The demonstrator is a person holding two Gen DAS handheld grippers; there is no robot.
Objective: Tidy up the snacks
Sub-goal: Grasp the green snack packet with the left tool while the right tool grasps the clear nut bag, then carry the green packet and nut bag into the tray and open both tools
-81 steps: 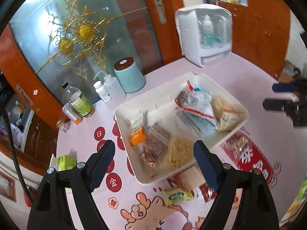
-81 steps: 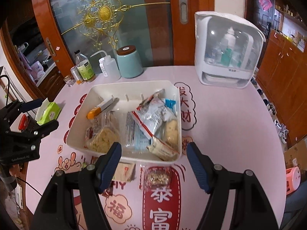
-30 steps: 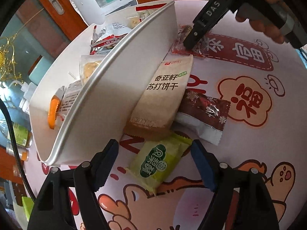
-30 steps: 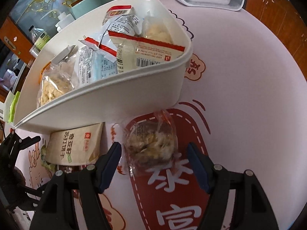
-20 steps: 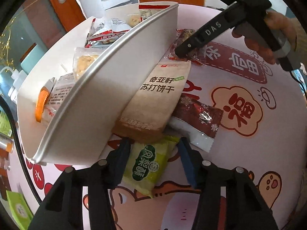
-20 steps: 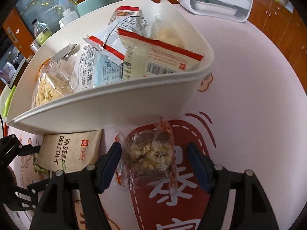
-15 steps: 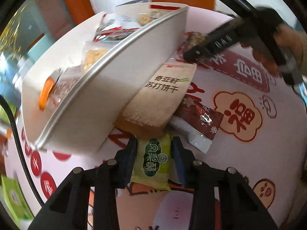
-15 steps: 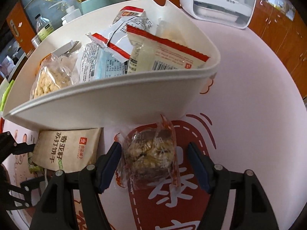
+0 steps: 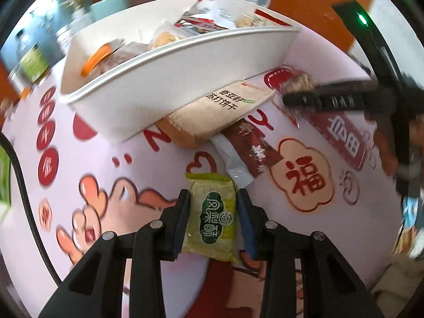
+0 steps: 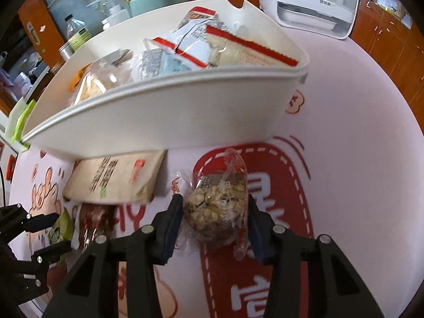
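Note:
My left gripper (image 9: pixel 213 206) is shut on a green snack packet (image 9: pixel 213 212) and holds it just above the pink table. My right gripper (image 10: pixel 215 206) is shut on a clear packet of nutty brown snack (image 10: pixel 218 206) in front of the white tray (image 10: pixel 169 116). The tray (image 9: pixel 148 90) holds several snack packs. A tan cracker pack (image 9: pixel 212 114) leans against the tray's front wall, and a dark red wrapper (image 9: pixel 251 151) lies beside it. The tan pack also shows in the right wrist view (image 10: pixel 114 180).
A white cabinet-like appliance (image 10: pixel 312 2) stands behind the tray at the back right. A teal canister (image 10: pixel 148 2) and several bottles (image 10: pixel 76 34) stand at the back left. The pink tablecloth (image 10: pixel 357 159) has red printed patterns.
Both grippers came down from above the tray to the loose snacks in front of it. The left one closed on the green packet and pulled it back; the right one closed on the nutty packet.

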